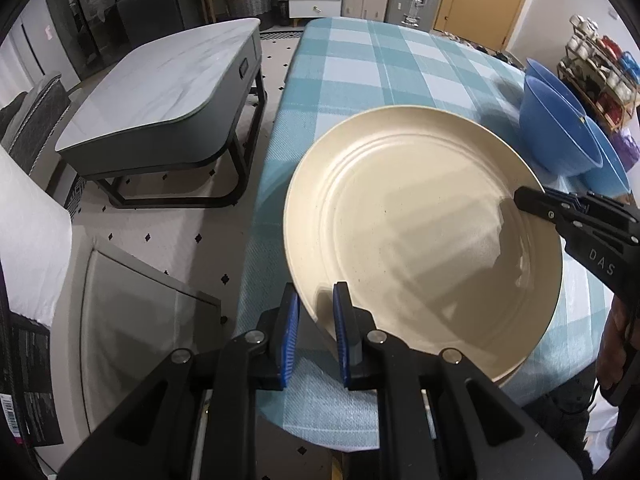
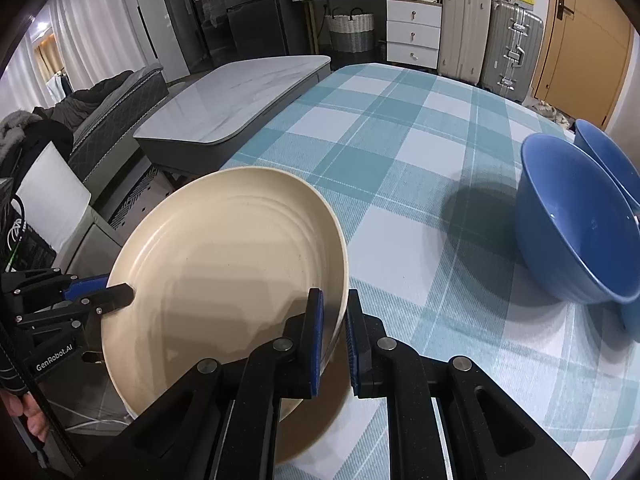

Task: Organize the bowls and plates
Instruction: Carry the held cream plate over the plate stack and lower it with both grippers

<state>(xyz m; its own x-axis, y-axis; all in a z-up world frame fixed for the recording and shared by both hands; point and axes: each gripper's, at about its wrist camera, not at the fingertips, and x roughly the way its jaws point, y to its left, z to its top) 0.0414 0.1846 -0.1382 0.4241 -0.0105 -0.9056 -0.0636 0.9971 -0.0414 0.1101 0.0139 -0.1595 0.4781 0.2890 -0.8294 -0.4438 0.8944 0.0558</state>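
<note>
plate (image 1: 420, 232): face up, tilted, above checked table (image 1: 360, 64) | left claw (image 1: 316, 340), right claw (image 2: 332, 340): clamping opposite rims

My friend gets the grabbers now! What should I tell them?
Left gripper: shut on the near rim of the cream plate.
Right gripper: shut on the opposite rim.
The plate is held tilted above the checked tablecloth.
Two blue bowls sit touching at the table's right side.
Done: plate gripped by both.
Left: set the plate down, then probably sort the bowls.
</note>
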